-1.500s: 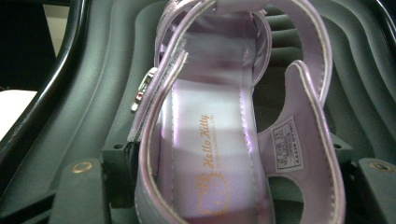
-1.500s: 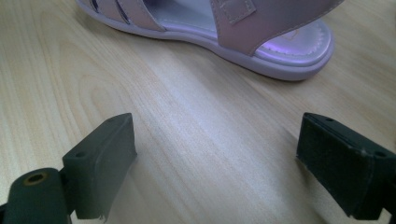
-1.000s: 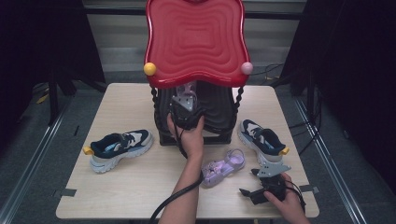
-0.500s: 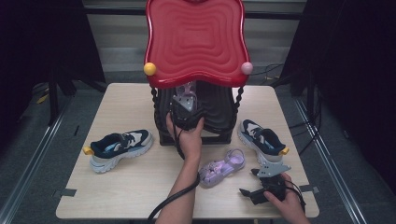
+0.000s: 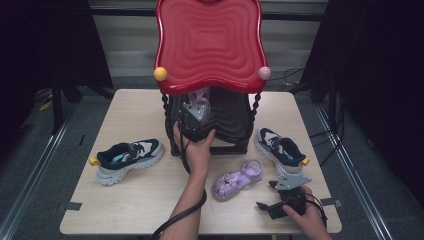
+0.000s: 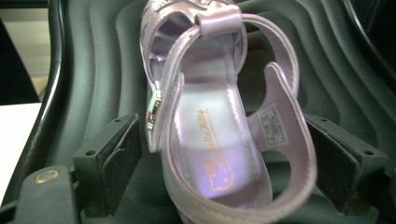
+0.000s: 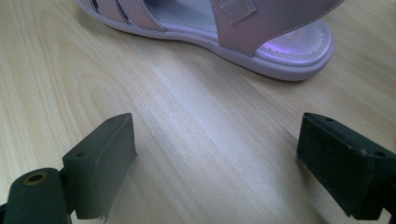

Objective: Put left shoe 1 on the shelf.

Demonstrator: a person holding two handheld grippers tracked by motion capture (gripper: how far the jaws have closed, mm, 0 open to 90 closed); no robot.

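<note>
I see the left gripper under the red wavy-topped shoe rack at the tabletop's far edge; its jaws have just been opening and now stand apart around the heel of a lilac strappy sandal on the black ribbed shelf. The right gripper rests by the near right corner, jaws wide, empty, near the second lilac sandal.

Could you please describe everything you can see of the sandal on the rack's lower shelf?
The sandal is shiny lilac, like faux leather, with an open heel strap, a metal buckle and a gold cat print on the insole. It lies heel toward the camera on the rack's dark wavy shelf, between the left gripper's jaws, which have just been opening and look clear of it.
</note>
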